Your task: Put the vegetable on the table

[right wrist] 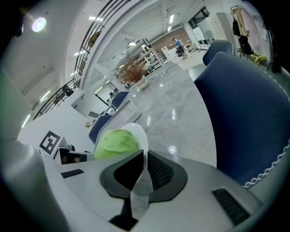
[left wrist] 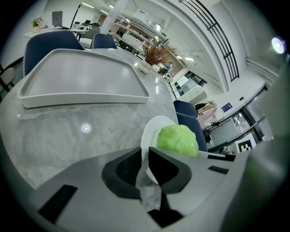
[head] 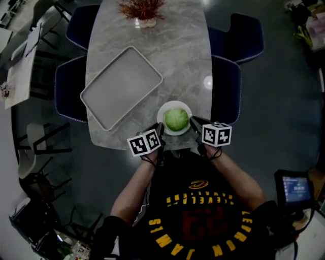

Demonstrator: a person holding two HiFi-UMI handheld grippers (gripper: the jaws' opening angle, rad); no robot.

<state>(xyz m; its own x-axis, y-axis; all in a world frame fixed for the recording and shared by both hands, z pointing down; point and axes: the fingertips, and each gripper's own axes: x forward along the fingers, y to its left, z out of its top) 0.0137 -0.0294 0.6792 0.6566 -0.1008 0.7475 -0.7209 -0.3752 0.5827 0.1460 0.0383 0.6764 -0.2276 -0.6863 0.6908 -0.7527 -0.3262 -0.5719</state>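
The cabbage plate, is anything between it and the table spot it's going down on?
Nothing visible. The plate, clamped at its rim by the left gripper and right gripper, carries the cabbage over bare marble at the near end of the table; the tray lies apart to its left.

- Tray (head: 122, 86), grey, rectangular, rounded corners: lying flat at centre left, turned on a diagonal.
- Dried reddish plant (head: 143, 7) in a pale pot (head: 147, 23): standing at the far end, well apart from the tray.
- Dark blue chairs, four, all sitting tucked in close: far-left chair (head: 81, 25), near-left chair (head: 68, 94), far-right chair (head: 245, 36), near-right chair (head: 227, 94).
- Small screen (head: 295, 188): glowing at the near right.
- Black-framed chair (head: 38, 137): standing on the dark floor (head: 274, 101) at the near left.
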